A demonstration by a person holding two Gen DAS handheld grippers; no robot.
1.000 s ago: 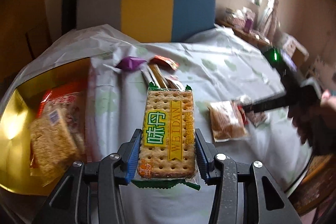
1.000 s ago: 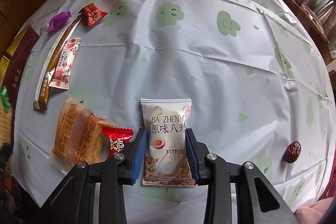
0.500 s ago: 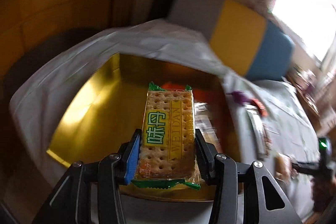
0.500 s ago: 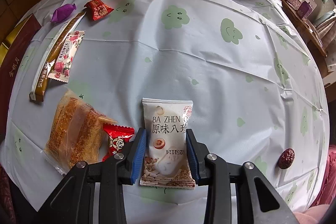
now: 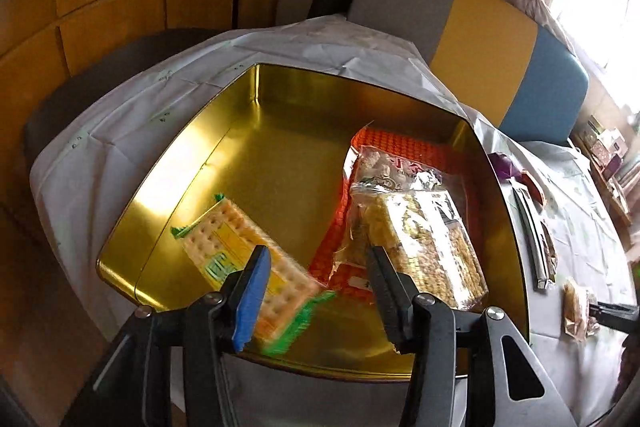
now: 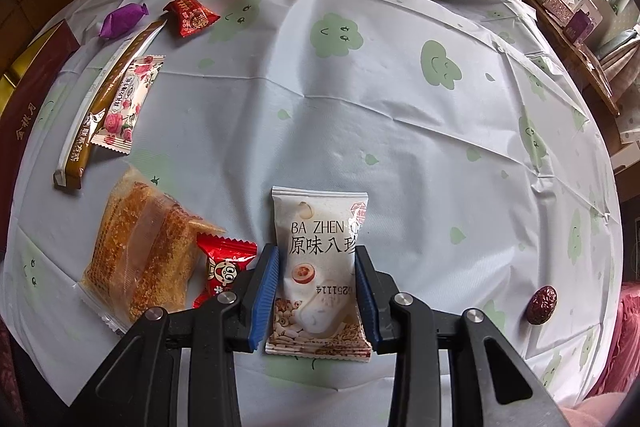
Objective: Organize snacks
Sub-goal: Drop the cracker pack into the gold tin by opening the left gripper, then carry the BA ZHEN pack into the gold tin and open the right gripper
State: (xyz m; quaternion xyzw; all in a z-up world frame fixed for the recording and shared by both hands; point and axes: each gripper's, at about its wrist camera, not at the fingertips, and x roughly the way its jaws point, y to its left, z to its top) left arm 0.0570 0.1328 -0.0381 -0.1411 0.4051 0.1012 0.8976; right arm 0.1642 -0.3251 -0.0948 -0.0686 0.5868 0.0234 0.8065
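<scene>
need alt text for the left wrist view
The open left gripper hangs over a gold tin, with a cracker pack blurred below its fingers and free of them. A clear rice-bar pack lies on an orange pack at the tin's right side.

Left wrist: close above tin (image 5: 500, 211), facing down | right wrist: low over tablecloth (image 6: 400, 75) | shared: cake pack (image 5: 576, 307) (image 6: 140, 247).
</scene>
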